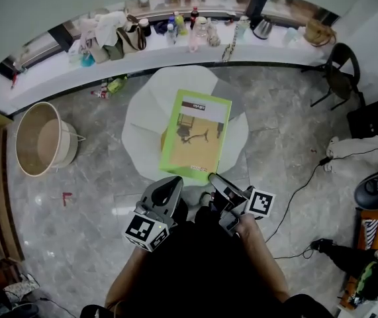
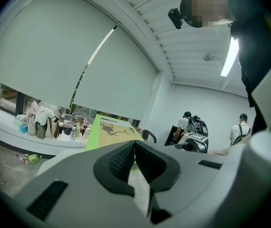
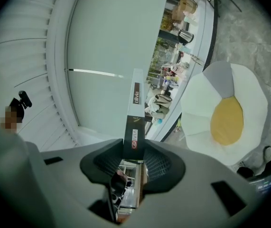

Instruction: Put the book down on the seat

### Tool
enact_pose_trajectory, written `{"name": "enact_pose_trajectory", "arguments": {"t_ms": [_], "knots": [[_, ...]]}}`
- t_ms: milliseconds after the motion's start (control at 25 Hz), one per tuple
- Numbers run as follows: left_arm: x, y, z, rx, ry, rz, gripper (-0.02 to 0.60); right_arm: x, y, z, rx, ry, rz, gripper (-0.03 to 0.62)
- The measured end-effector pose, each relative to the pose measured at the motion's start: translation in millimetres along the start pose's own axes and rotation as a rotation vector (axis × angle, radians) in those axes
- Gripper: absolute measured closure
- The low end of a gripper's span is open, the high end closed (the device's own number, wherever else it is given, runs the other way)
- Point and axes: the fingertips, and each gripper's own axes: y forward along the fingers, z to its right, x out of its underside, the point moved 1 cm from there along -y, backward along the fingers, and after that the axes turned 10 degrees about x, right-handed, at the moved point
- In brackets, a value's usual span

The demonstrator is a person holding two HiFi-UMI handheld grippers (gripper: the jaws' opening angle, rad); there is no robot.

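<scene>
Green book (image 1: 194, 134) held over the white egg-shaped seat (image 1: 142, 114), not yet resting on it — right gripper (image 1: 214, 178) clamped on its near edge, left gripper (image 1: 169, 185) jaws pressed together, empty, just beside the book's near corner.

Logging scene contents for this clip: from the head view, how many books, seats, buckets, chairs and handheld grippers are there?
Book: 1
Egg-shaped seat: 1
Tan bucket: 1
Black chair: 1
Grippers: 2 (left gripper, right gripper)
Total: 6
</scene>
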Motion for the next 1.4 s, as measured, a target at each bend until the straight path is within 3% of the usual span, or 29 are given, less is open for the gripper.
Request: {"name": "enact_pose_trajectory", "arguments": {"t_ms": [240,520,1080,1400], "knots": [[-22,-13,-47,0.040,-0.004,-0.008,0.569,-3,42,-25,0.018,0.002,0.043,0.448],[-20,-29,-81,0.058,-0.026,-0.045,0.569,5,64,-35,0.068,0.019,0.076,0.448],[-26,-33,-90,0.011,-0.055,-0.035,0.569,-5,79,-35,0.076,0.020,0.030,0.448],[-27,-14,-94,-0.025,-0.098,-0.020,0.569,-30,76,-26,0.083,0.009,-0.005,0.448]]}}
